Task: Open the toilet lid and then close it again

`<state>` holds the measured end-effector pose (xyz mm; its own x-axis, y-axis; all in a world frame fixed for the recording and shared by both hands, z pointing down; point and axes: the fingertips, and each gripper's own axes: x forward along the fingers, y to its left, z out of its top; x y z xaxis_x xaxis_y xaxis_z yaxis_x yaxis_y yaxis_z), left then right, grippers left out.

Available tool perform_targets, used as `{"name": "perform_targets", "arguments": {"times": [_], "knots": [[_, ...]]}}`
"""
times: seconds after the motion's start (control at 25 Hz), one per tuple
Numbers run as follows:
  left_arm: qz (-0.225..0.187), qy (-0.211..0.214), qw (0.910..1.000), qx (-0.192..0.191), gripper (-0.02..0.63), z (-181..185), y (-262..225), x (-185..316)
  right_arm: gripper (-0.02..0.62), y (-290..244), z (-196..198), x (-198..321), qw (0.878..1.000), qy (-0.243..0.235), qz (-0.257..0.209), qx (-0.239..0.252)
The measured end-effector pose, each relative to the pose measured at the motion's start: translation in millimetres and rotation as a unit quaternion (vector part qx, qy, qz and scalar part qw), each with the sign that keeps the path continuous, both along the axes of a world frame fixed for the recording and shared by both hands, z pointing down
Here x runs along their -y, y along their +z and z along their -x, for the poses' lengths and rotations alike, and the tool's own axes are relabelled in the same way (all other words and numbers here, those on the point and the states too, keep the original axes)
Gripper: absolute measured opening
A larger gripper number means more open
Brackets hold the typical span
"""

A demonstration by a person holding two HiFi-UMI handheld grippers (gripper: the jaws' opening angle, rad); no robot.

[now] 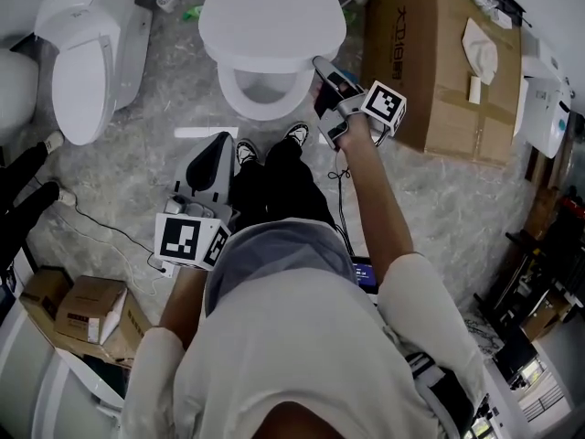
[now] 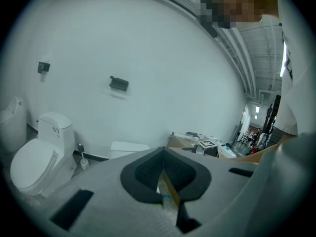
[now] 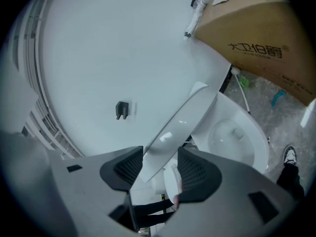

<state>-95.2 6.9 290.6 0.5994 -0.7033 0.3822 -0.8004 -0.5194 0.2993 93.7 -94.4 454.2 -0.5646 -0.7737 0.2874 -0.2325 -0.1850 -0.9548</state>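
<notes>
1. The toilet lid (image 1: 272, 12) stands part-raised over the bowl (image 1: 236, 99). It is hinged at the bowl's rear, and the bowl's front is uncovered. The opening half looks under way but not finished.
2. The right gripper (image 1: 322, 88) is at the bowl's right side, jaws wide and clamped across the lid's free edge. In the right gripper view the white slab fills the gap, and both pads (image 3: 127, 168) appear to bear on it.
3. The left gripper (image 1: 219, 149) hangs well in front of the bowl, beside the person's leg. Its jaws are pressed together on nothing, and it plays no part here.
4. To do the step well, the person should carry the edge along an arc about the hinge at the bowl's rear, not straight up. The wrist should roll with the lid so the pads sit flat on it.
5. The grip is off to one side of the lid, so twist is a risk. A light hold and a slow pace would suit.
6. Past upright, the lid should be eased back behind the bowl, not dropped.
7. A cardboard box (image 1: 439, 62) stands just right of the bowl. The elbow and gripper should keep to the bowl's side of it.
</notes>
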Motion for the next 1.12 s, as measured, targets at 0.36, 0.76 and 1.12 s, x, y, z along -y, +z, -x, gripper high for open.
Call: {"name": "perform_targets", "arguments": {"times": [0.36,0.76,1.12], "knots": [[-0.017,-0.005,0.9998,0.005,0.008,-12,-16,11,0.180,-32,-7,34,1.000,-0.007,-0.017,0.000],[-0.036,-0.011,0.9993,-0.002,0.008,-42,-32,36,0.138,-57,-15,72,0.999,-0.033,-0.030,-0.020],[-0.048,0.014,0.9986,-0.018,0.008,-47,-42,63,0.138,-74,-21,102,0.999,-0.018,-0.032,-0.031]]}}
